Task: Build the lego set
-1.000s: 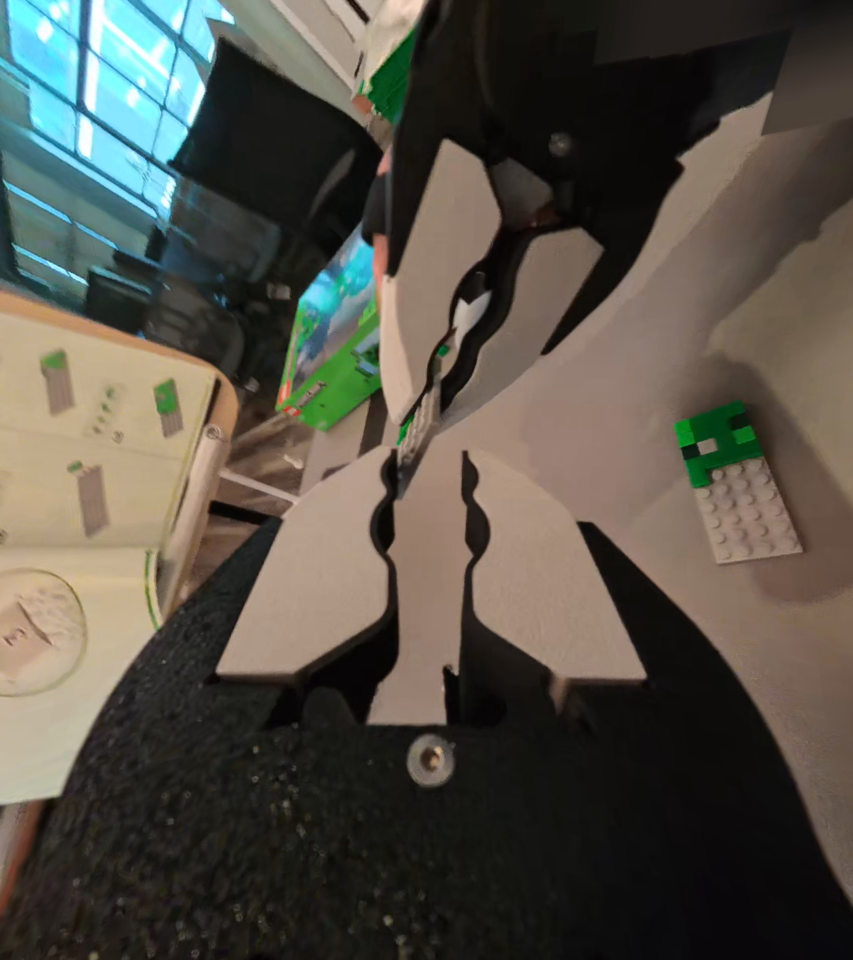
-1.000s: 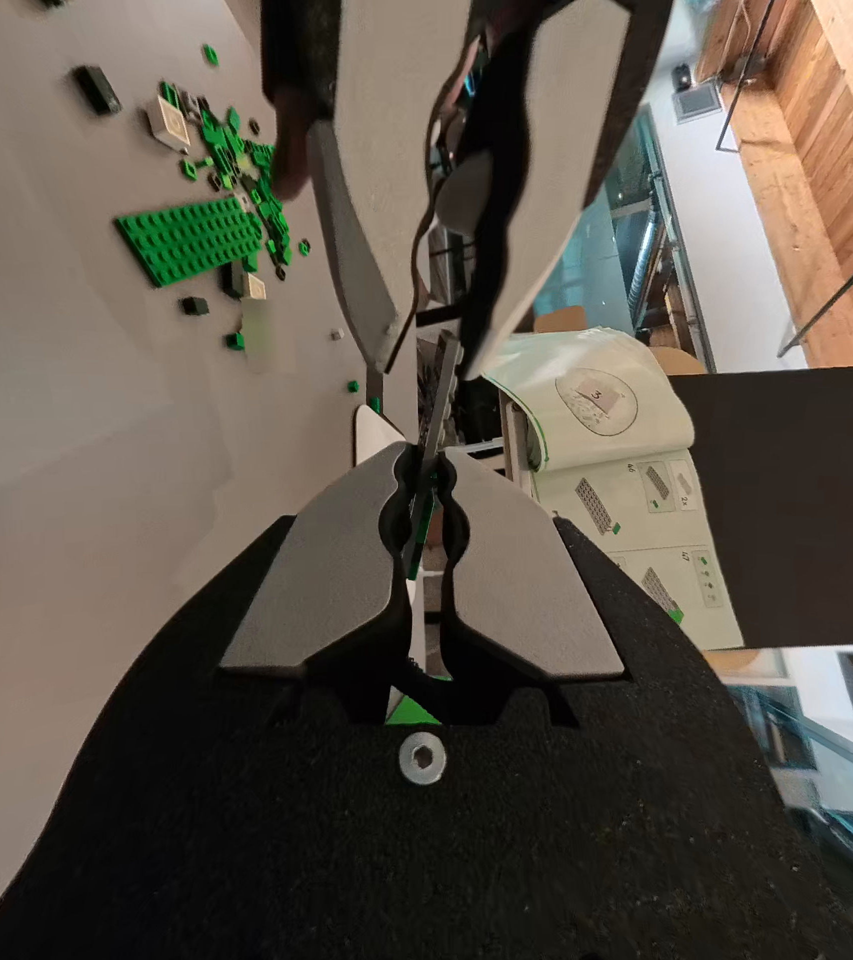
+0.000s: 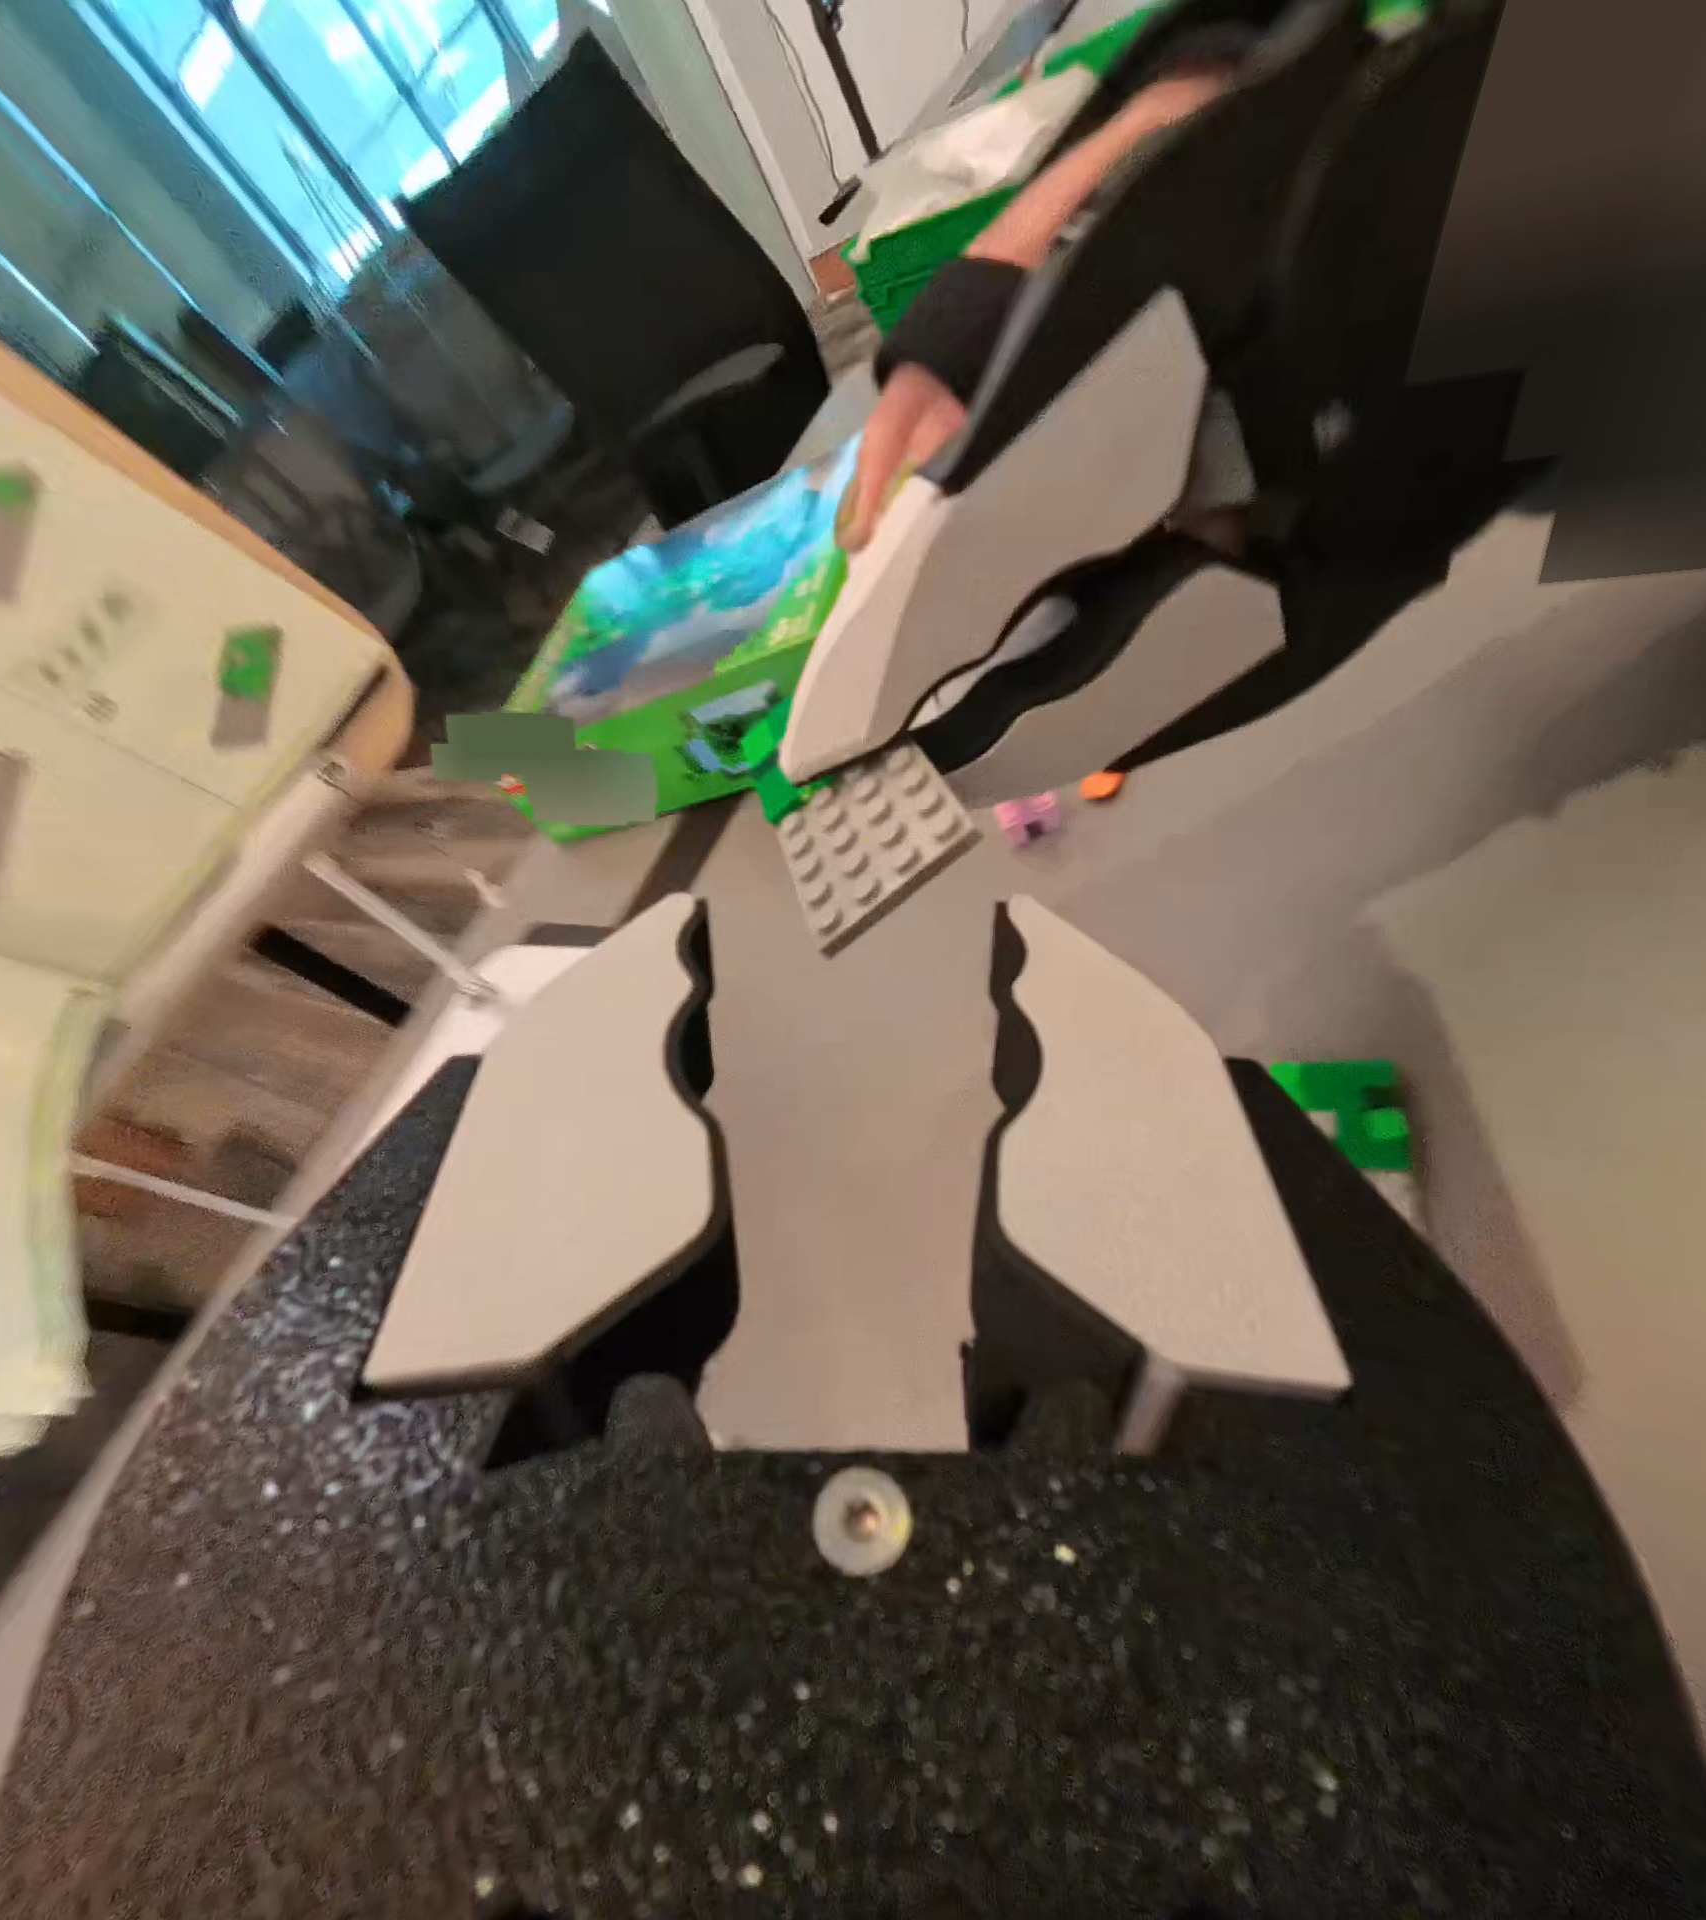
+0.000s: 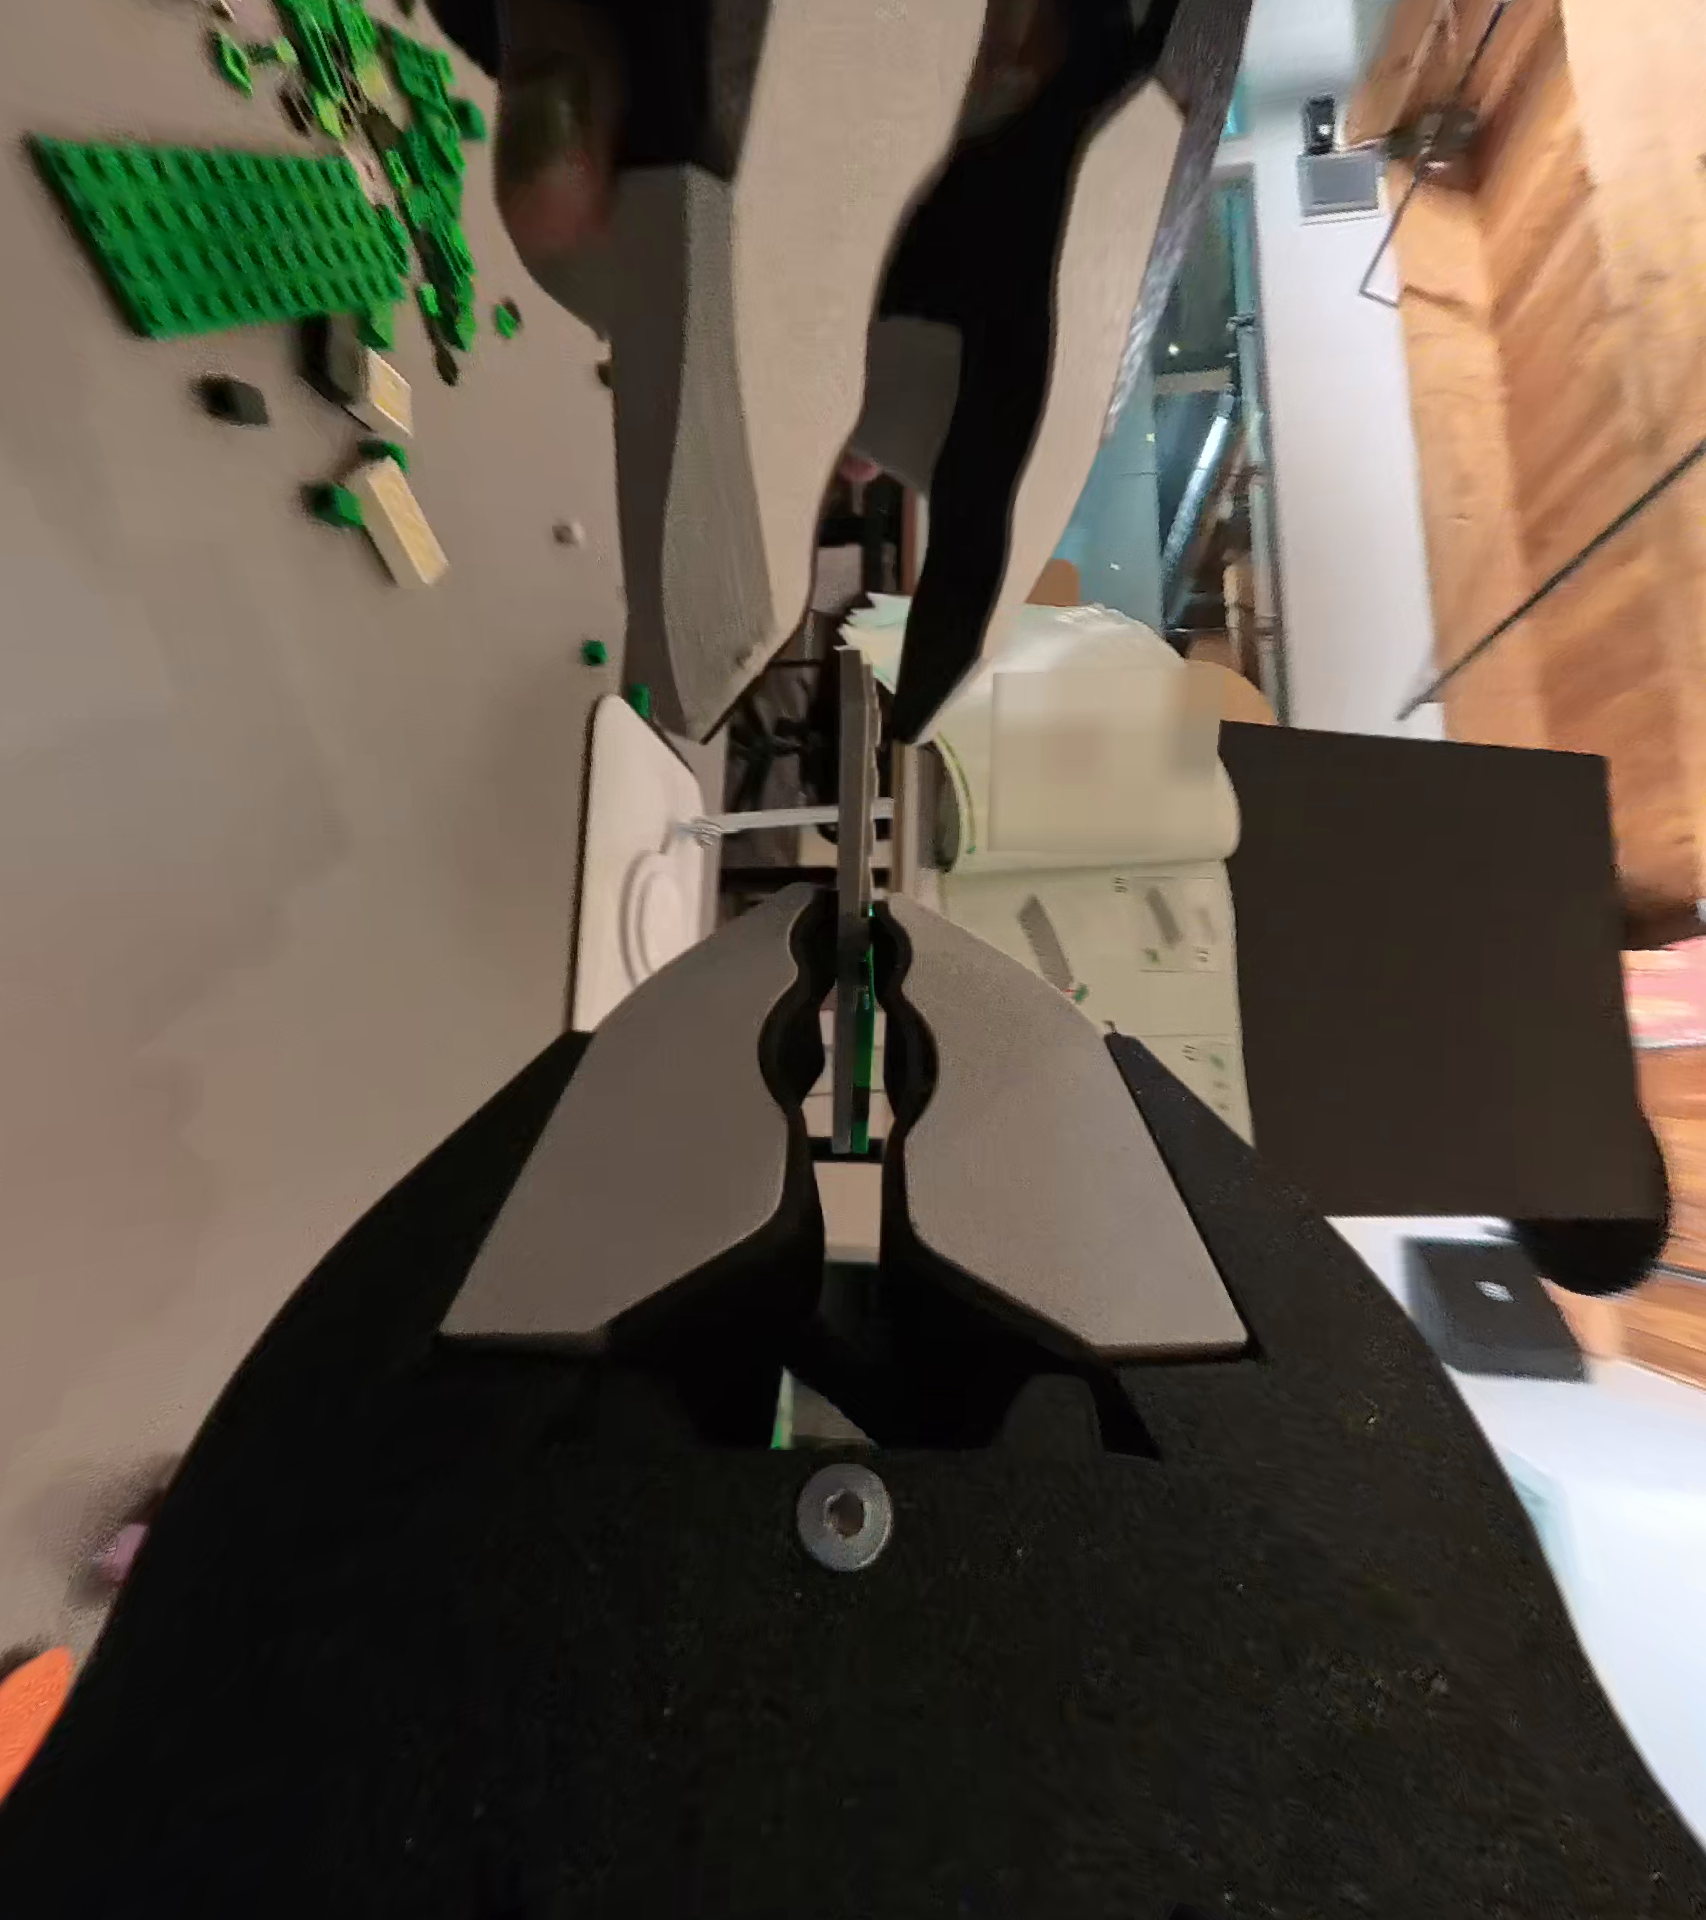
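Clearly the grey plate [image 4: 854, 914] was a thin, stiff, light piece with slick faces, held edge-on above the worktop [image 3: 1555, 935], the right tongs [image 4: 854, 935] pinching its green-tiled end; a grip across the flat faces near one end looked safest against twisting. The left tongs [image 3: 849, 1039] stood spread and empty just before it. Motion blur smeared the loose green pieces [image 4: 225, 229], and the plate's pinched end was largely hidden.

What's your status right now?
Left gripper open, empty. Right gripper shut on grey plate, held off the table. Nothing in the way.
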`<action>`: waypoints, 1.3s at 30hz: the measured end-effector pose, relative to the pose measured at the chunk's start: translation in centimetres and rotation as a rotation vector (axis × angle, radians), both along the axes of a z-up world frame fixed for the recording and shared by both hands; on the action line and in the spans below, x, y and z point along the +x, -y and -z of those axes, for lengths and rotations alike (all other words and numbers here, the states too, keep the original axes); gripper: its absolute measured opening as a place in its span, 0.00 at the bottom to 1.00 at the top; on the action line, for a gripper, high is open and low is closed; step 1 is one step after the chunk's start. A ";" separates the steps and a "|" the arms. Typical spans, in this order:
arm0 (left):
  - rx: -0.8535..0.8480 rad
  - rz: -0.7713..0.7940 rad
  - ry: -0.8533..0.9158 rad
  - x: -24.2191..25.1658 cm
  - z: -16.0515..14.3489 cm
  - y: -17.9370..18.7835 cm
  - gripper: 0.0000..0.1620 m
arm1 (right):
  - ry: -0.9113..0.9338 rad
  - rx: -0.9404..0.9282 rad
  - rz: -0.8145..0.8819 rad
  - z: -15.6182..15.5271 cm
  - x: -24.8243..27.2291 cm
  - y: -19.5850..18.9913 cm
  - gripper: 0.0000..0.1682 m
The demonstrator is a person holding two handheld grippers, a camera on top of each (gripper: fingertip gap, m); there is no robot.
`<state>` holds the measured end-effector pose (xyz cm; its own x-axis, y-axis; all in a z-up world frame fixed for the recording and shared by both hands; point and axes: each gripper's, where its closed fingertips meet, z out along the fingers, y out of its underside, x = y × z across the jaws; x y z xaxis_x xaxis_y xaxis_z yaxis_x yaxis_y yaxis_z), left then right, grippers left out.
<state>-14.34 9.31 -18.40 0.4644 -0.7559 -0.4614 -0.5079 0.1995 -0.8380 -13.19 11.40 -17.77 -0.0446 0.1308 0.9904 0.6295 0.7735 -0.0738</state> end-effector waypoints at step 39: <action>-0.218 -0.273 0.110 -3.7 2.6 -1.8 0.23 | 0.005 0.237 0.054 -1.1 0.3 -0.3 0.21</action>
<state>-18.06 11.14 -21.02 0.7005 -0.6724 -0.2390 -0.4219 -0.1201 -0.8987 -12.90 11.71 -16.67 -0.0488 -0.1029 0.9935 0.6702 0.7341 0.1089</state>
